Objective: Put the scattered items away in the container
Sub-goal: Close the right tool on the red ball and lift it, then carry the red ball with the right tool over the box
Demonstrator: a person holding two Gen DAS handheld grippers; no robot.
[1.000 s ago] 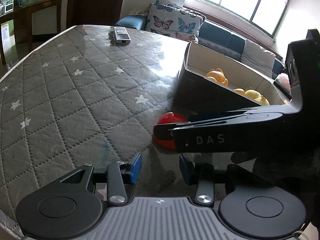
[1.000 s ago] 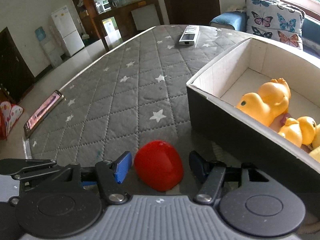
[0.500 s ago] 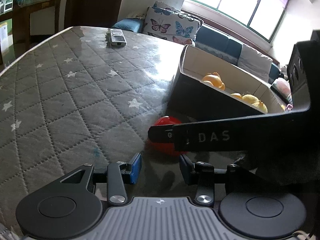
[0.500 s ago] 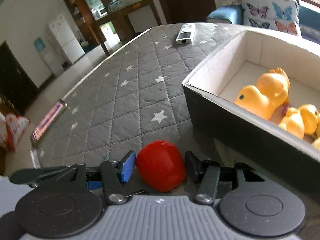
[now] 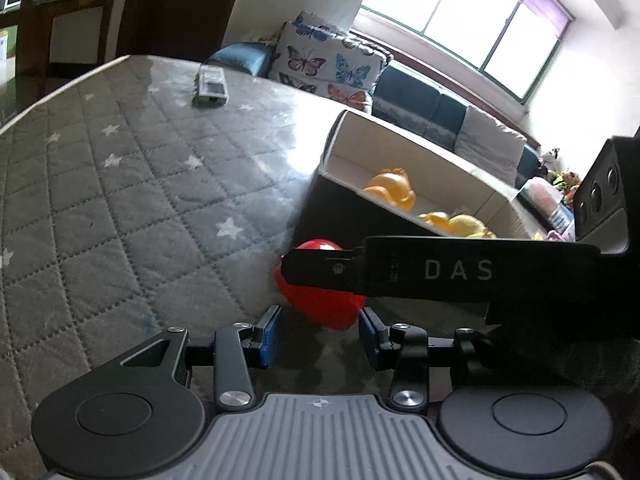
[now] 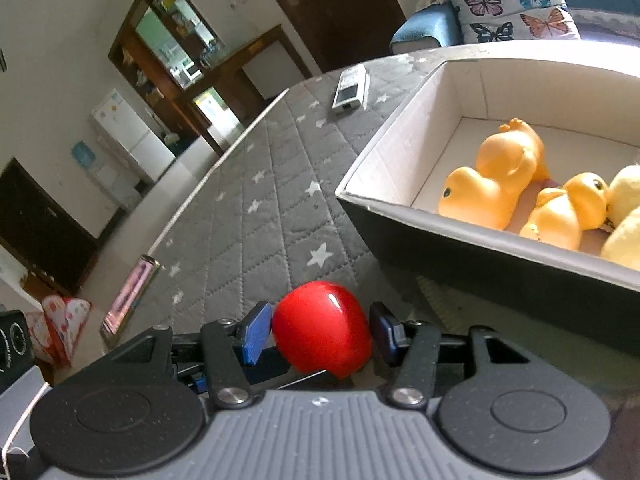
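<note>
Here, in the right wrist view, a fridge and a dark shelf stand far left by the wall. A phone lies at the edge of the grey star mat. A remote lies farther back. The right gripper squeezes the red ball just above the mat. Right of it, the box holds yellow ducks. The left gripper hangs open and empty, near the ball.
</note>
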